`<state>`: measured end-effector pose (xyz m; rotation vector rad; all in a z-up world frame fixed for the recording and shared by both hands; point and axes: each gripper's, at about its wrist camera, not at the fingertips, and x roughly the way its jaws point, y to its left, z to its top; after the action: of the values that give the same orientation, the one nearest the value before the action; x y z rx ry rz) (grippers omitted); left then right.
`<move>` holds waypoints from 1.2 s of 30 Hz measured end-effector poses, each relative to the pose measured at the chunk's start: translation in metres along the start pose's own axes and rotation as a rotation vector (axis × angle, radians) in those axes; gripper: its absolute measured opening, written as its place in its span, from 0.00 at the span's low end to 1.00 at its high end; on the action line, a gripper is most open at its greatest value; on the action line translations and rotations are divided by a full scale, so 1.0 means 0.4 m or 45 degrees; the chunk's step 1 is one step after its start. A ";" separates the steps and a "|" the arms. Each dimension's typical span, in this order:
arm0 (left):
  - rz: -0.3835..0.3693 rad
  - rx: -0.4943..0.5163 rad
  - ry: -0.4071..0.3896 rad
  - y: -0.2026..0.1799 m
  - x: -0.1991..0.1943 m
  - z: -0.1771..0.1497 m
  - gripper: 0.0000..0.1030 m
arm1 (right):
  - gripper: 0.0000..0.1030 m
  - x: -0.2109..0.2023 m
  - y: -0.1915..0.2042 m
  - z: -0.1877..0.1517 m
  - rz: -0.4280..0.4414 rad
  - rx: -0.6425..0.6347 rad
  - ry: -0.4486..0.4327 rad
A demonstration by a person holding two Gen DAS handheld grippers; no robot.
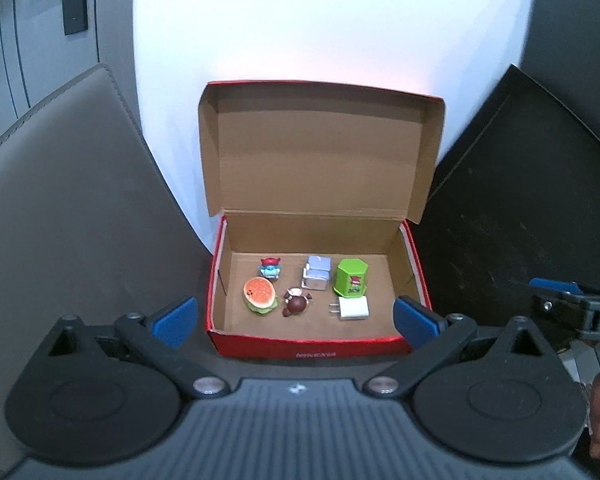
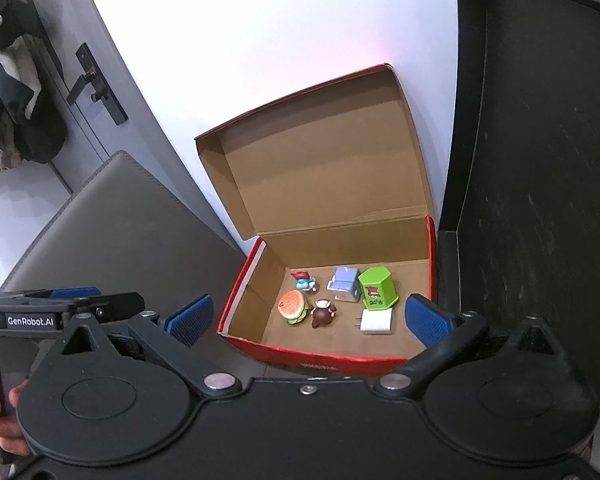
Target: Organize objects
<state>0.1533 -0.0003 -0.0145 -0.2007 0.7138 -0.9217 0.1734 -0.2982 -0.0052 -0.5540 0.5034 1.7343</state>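
Both claws (image 1: 296, 320) (image 2: 306, 316) gape wide before the open red box (image 1: 316, 346) of small toys.

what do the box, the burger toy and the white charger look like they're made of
Box: corrugated cardboard, raw brown inside, glossy red print outside that catches the light.
Burger toy: looks like painted plastic or resin, smooth with a slight sheen; foam can't be ruled out.
White charger: smooth hard plastic shell, with two prongs that look like metal.
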 end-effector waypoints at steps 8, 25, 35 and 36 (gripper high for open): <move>0.014 0.035 0.022 -0.001 0.000 -0.038 1.00 | 1.00 -0.009 -0.009 -0.039 -0.010 0.010 0.039; 0.025 0.008 0.069 0.018 0.028 -0.062 1.00 | 1.00 0.016 0.003 -0.076 -0.034 -0.021 0.111; 0.028 -0.005 0.075 0.025 0.031 -0.063 1.00 | 1.00 0.025 0.004 -0.079 -0.038 -0.030 0.125; 0.028 -0.004 0.076 0.024 0.032 -0.062 1.00 | 1.00 0.025 0.005 -0.079 -0.038 -0.031 0.125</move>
<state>0.1488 -0.0011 -0.0440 -0.1683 0.7714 -0.9085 0.1727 -0.3097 -0.0362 -0.6632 0.5410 1.6931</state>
